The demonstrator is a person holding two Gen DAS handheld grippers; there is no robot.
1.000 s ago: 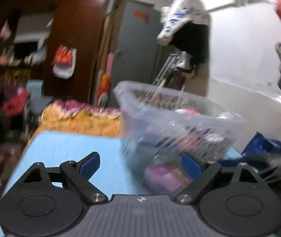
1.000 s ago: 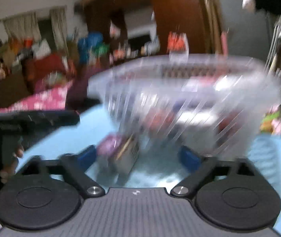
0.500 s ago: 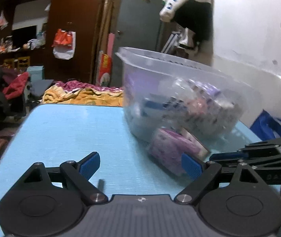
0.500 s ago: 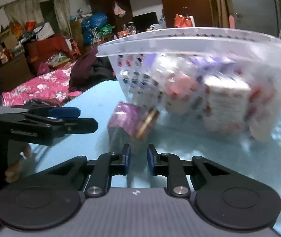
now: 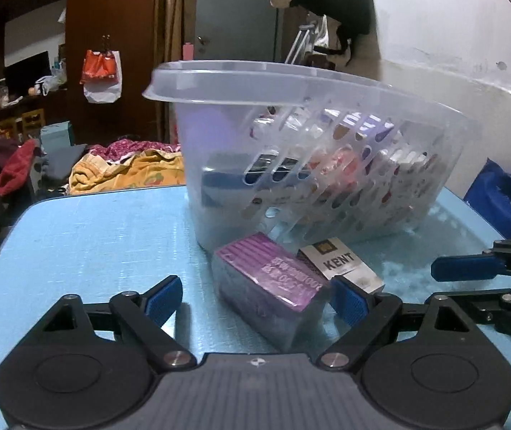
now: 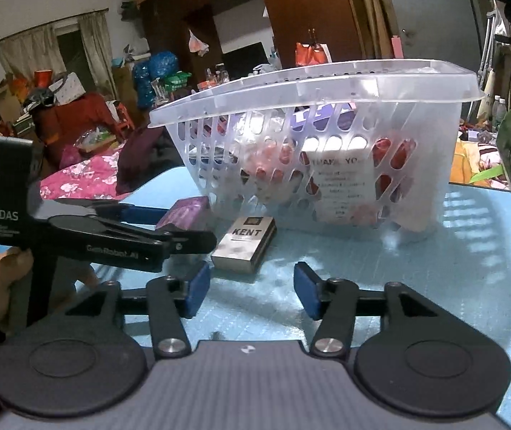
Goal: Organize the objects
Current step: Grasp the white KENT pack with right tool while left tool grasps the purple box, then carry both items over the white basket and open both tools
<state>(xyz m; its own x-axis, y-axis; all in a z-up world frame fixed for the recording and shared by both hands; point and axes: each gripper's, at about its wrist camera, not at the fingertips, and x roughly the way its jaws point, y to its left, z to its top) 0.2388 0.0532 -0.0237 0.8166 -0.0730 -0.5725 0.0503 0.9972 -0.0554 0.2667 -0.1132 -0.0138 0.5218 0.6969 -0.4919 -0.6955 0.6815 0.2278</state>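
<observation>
A clear slotted plastic basket (image 5: 327, 165) full of small packets stands on the light blue table (image 5: 94, 236); it also shows in the right wrist view (image 6: 327, 150). In front of it lie a purple box (image 5: 273, 279) and a KENT cigarette pack (image 5: 341, 263), also seen in the right wrist view as the purple box (image 6: 185, 211) and the pack (image 6: 246, 247). My left gripper (image 5: 255, 301) is open with the purple box between its fingers. My right gripper (image 6: 250, 292) is open and empty, just short of the KENT pack.
The left gripper's body (image 6: 112, 240) crosses the left of the right wrist view. The right gripper's fingers (image 5: 470, 272) show at the left wrist view's right edge. A blue bag (image 5: 506, 197) sits past the table's right edge. Cluttered room beyond.
Both grippers have pulled back and lowered toward the table. The right gripper was open, shut half a second ago, and is open again. The purple box and KENT pack now lie clear before the basket.
</observation>
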